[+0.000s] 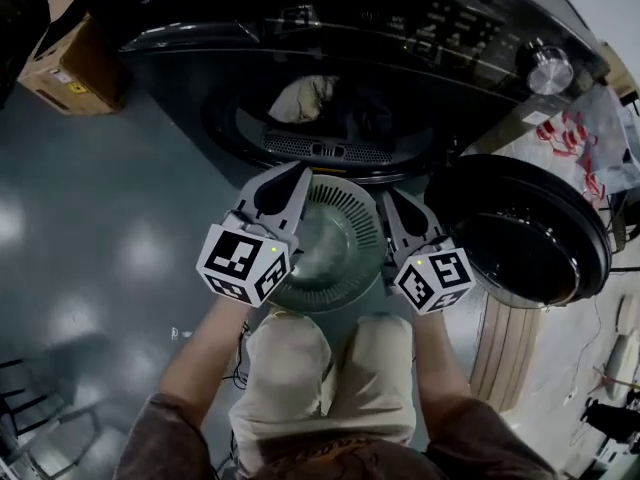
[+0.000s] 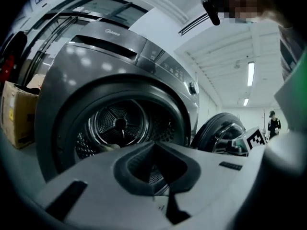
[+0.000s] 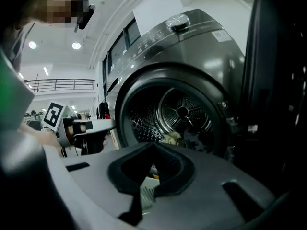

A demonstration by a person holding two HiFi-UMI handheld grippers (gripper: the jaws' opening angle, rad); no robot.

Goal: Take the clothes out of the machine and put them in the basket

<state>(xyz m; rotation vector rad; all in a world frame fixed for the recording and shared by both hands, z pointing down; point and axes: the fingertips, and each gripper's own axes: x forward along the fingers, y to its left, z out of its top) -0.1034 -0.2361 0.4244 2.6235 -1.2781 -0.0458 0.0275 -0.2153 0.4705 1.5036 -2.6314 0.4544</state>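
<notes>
Flanking basket rim, closed left gripper, closed right gripper, machine door open

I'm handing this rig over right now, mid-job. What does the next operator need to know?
Left gripper: shut, empty, facing the machine's opening.
Right gripper: shut, empty, alongside it.
Machine: its door is open, swung to the right. A light garment and darker clothes lie in the drum.
Basket: on the floor below the opening, between the two grippers; no clothes show in it.
Done: door open, basket in place.
Left: all the clothes, by the look of it. Open one gripper, reach in, probably take the light garment first.
</notes>
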